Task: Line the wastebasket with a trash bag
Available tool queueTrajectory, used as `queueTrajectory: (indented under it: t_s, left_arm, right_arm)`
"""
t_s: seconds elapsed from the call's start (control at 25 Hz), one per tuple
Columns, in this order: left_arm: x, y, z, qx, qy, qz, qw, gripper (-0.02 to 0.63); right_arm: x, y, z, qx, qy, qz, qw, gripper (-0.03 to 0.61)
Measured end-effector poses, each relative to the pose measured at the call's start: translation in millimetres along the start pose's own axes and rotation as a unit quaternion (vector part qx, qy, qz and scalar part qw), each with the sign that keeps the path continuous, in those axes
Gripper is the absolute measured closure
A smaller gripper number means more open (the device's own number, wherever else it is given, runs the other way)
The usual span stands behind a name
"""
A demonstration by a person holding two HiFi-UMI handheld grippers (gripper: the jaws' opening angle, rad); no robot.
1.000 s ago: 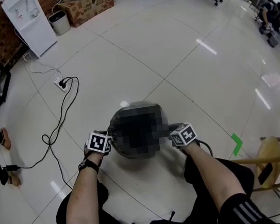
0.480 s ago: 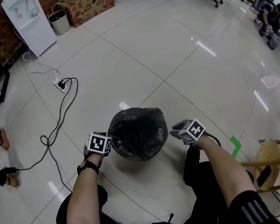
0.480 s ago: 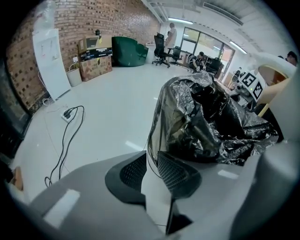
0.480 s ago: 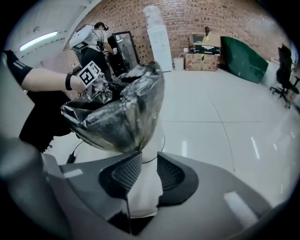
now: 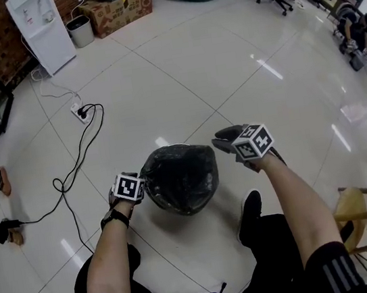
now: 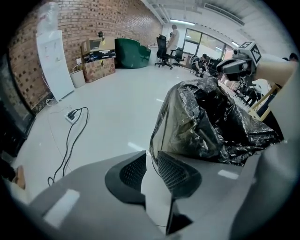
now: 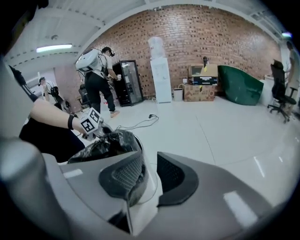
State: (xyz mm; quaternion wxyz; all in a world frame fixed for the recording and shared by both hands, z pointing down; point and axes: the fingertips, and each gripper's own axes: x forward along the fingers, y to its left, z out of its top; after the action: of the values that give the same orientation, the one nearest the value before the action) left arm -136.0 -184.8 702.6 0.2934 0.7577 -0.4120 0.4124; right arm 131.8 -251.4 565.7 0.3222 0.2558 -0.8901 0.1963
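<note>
Seemingly, left gripper (image 6: 151, 157) pinches the trash bag (image 5: 180, 176) (black, crumpled); right gripper (image 7: 149, 162) jaws, just opening, hold nothing.

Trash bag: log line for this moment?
trash bag: on wastebasket | left hand-held gripper: pinching bag edge | right hand-held gripper: jaws just opening, empty

The left tool (image 5: 142, 188), lower left of centre in the head view, points steeply down, its jaws nearly together and pinching the trash bag (image 6: 206, 117) edge. The right tool (image 5: 221, 141) sits higher, right of centre. Its jaws have just been opening and stand apart, empty. Both forearms (image 5: 114, 252) are bare.
</note>
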Motion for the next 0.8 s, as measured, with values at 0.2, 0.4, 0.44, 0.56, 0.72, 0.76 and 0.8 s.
queueTrajectory:
  t_s: [0.2,0.4,0.44,0.56,0.72,0.76,0.8]
  left_arm:
    - [5,13,11,-0.010,-0.006,0.009,0.9999,0.543]
    - [12,27,44,-0.001,-0.027,0.015,0.9995,0.541]
    - [13,27,51,0.002,-0.031,0.016,0.9994,0.541]
    - [14,24,67,0.019,-0.038,0.016,0.9990,0.541]
    - [16,21,72,0.037,-0.041,0.022,0.9982,0.541]
    - [16,20,72,0.040,-0.041,0.020,0.9982,0.540]
    - [16,20,72,0.040,-0.042,0.018,0.9981,0.540]
  right_arm:
    - [41,30,25,-0.043,0.009,0.036,0.998,0.459]
    - [73,45,14,-0.069,0.057,0.059,0.994,0.414]
    - [75,47,11,-0.071,0.064,0.064,0.993,0.414]
    - [78,51,-2,-0.081,0.086,0.071,0.990,0.414]
    - [80,52,-19,-0.111,0.116,0.065,0.985,0.455]
    - [80,51,-21,-0.118,0.118,0.059,0.984,0.508]
    - [80,49,-20,-0.122,0.116,0.052,0.984,0.571]
